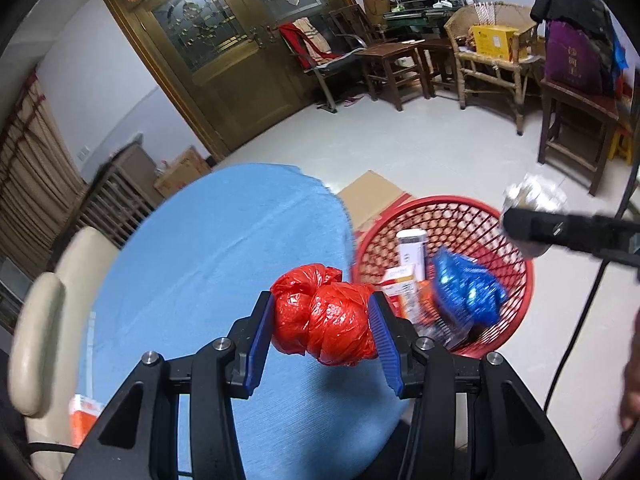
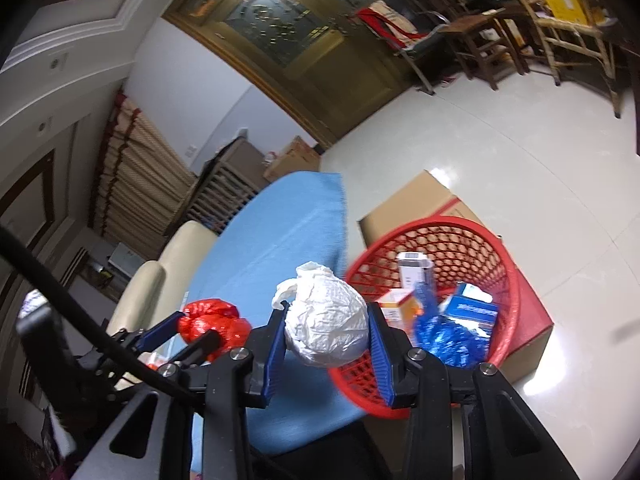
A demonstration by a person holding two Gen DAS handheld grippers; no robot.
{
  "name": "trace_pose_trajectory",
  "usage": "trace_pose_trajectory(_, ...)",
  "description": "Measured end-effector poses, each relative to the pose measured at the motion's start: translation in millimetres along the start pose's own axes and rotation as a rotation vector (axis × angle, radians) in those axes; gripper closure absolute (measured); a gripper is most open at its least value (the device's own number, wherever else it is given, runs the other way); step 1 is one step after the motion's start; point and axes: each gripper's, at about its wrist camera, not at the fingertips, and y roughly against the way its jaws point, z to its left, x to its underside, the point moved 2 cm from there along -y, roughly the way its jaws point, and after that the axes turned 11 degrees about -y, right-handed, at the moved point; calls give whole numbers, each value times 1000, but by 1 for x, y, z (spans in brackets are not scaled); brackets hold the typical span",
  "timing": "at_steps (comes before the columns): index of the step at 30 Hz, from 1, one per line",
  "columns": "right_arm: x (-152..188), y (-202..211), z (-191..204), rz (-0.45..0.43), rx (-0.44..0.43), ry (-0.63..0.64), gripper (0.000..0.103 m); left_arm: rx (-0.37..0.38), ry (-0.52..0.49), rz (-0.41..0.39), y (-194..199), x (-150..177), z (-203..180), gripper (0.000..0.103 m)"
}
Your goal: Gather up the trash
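My left gripper (image 1: 322, 312) is shut on a crumpled red plastic bag (image 1: 324, 320), held over the blue-covered table (image 1: 224, 248) just left of the red mesh basket (image 1: 520, 280). My right gripper (image 2: 328, 320) is shut on a crumpled white plastic bag (image 2: 326, 320), held beside the rim of the red mesh basket (image 2: 508, 264). The basket holds a blue crumpled bag (image 2: 444, 332), small boxes (image 2: 414, 270) and other wrappers. In the right wrist view the left gripper (image 2: 192, 326) shows at the left with the red bag (image 2: 212, 320). The white bag (image 1: 536, 196) and right gripper's finger (image 1: 568, 232) appear at the right in the left wrist view.
The basket rests on a cardboard box (image 2: 424, 196) on the pale tiled floor (image 1: 440, 148). A cream chair (image 1: 44, 320) stands left of the table. Wooden chairs (image 1: 496, 64) and stools line the far wall beside a glazed wooden door (image 1: 224, 40). A black cable (image 1: 576, 320) hangs at right.
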Motion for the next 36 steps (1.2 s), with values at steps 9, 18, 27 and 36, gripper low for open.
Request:
trace_pose_trajectory(9, -18, -29, -49, 6, 106, -114, 38, 237, 87, -30, -35, -29, -8, 45)
trace_pose_trajectory(18, -26, -18, -44, -16, 95, -103, 35, 259, 188, -76, -17, -23, 20, 33)
trace_pose_trajectory(27, -12, 1, 41, -42, 84, 116, 35, -45, 260, -126, 54, 23, 91, 31)
trace_pose_trajectory(36, 47, -1, 170, -47, 31, 406, 31, -322, 386, -93, 119, 98, 162, 17)
